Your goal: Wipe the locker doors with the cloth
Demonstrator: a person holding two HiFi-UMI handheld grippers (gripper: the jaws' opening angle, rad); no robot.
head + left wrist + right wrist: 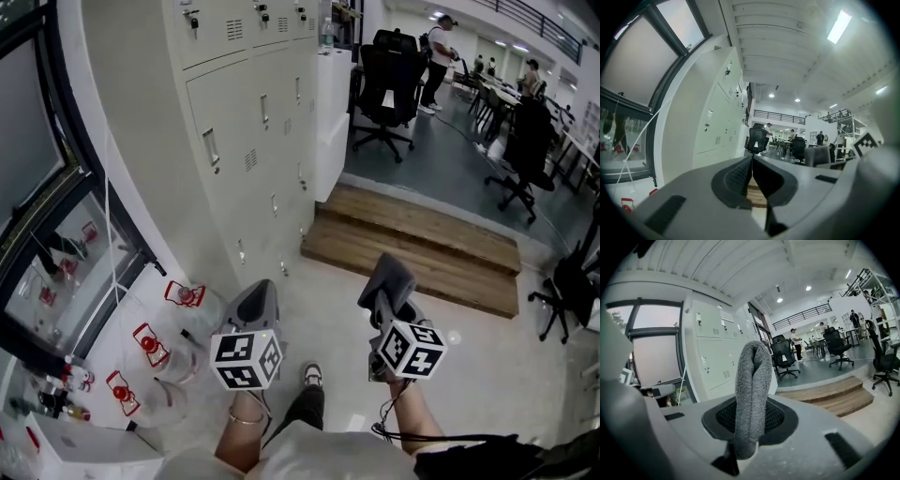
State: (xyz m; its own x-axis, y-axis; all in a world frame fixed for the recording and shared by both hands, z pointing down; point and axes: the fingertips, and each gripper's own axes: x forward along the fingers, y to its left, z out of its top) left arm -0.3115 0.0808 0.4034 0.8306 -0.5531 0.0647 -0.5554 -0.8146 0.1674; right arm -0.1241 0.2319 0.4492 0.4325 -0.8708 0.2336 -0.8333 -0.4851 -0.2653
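The cloth (752, 390), grey and folded, is sitting clamped between the jaws of the right gripper (751, 420) and sticking out past their tips. It is touching nothing else; the lockers (248, 112) are standing well apart, ahead and to the left. The left gripper (752, 174) is pointing the same way, jaws pressed together on nothing. Beyond both, a wooden step (417, 246) is leading up to a black chair (386, 80)
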